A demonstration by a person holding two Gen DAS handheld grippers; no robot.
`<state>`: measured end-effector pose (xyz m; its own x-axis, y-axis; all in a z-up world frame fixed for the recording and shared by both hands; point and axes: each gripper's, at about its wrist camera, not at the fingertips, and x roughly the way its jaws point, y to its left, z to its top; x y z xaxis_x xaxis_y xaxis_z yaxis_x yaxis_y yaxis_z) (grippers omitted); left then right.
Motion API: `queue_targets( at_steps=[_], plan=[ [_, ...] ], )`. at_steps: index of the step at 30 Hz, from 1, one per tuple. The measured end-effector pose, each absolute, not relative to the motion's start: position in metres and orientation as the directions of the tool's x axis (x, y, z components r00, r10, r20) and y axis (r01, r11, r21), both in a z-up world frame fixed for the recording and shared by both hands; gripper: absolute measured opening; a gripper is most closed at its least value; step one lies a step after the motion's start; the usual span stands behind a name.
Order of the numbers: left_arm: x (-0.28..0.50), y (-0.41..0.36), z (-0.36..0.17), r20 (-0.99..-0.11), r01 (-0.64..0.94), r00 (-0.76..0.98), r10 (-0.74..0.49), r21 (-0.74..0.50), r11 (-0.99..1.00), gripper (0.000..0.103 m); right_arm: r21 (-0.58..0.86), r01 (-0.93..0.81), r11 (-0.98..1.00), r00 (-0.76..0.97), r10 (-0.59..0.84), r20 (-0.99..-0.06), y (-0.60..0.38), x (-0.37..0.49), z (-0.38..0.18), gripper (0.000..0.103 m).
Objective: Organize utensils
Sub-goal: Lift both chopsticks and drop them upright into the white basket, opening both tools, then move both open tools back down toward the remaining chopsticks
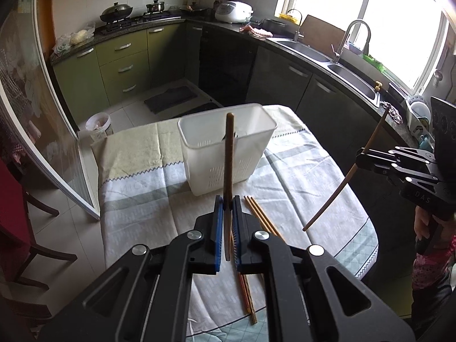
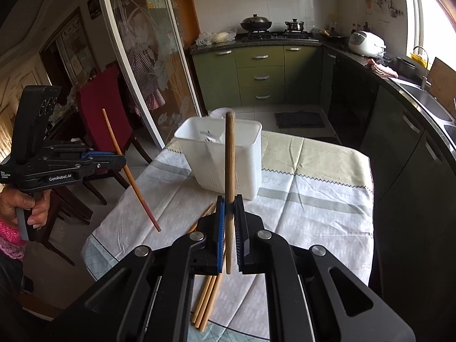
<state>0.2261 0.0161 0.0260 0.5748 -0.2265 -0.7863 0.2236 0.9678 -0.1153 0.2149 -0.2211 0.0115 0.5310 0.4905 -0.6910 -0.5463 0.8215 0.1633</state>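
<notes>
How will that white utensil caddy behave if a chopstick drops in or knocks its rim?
The white caddy looks like thin perforated plastic and seems empty, so probably light. It stands tall and narrow on the loose tablecloth, so a rim knock could slide or tip it. It looks rigid, not fragile.

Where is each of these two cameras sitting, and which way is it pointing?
Left wrist: rides the left gripper, looking down along its fingers at the white holder; the right gripper and its hand show.
Right wrist: rides the right gripper, looking toward the stove; the left gripper and its hand show.
Shared: the holder, the clothed table, loose chopsticks, and each gripper clamping one chopstick.
</notes>
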Motion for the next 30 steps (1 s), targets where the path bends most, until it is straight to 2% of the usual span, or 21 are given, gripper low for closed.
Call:
queue_targets(
  at_steps=[9, 13, 15, 19, 25, 30],
  plan=[
    [0.261, 0.009, 0.127, -0.625, 0.206, 0.753, -0.208, -0.076, 0.976, 0.007, 0.192, -0.546, 0.815, 0.658, 0.560, -0.504, -0.223, 0.241, 0.113, 0.007],
    [0.285, 0.006, 0.132, -0.582, 0.170, 0.798, -0.159, -0.036, 0.985, 0.007, 0.192, -0.528, 0.827, 0.703, 0.552, -0.448, -0.212, 0.264, 0.137, 0.007],
    [0.300, 0.006, 0.121, -0.588, 0.157, 0.795, -0.147, -0.034, 0.987, 0.007, 0.179, -0.510, 0.842, 0.726, 0.532, -0.435, -0.202, 0.279, 0.139, 0.007],
    [0.329, 0.006, 0.086, -0.630, 0.141, 0.764, -0.141, -0.051, 0.989, 0.007, 0.167, -0.483, 0.860, 0.740, 0.503, -0.447, -0.178, 0.309, 0.120, 0.007],
    [0.342, 0.005, 0.038, -0.712, 0.144, 0.687, -0.143, -0.060, 0.988, 0.007, 0.171, -0.481, 0.860, 0.665, 0.485, -0.567, -0.147, 0.342, 0.058, 0.008],
    [0.342, 0.011, 0.016, -0.747, 0.147, 0.648, -0.150, -0.071, 0.987, 0.007, 0.166, -0.475, 0.864, 0.635, 0.467, -0.615, -0.142, 0.345, 0.023, 0.009]
  ],
)
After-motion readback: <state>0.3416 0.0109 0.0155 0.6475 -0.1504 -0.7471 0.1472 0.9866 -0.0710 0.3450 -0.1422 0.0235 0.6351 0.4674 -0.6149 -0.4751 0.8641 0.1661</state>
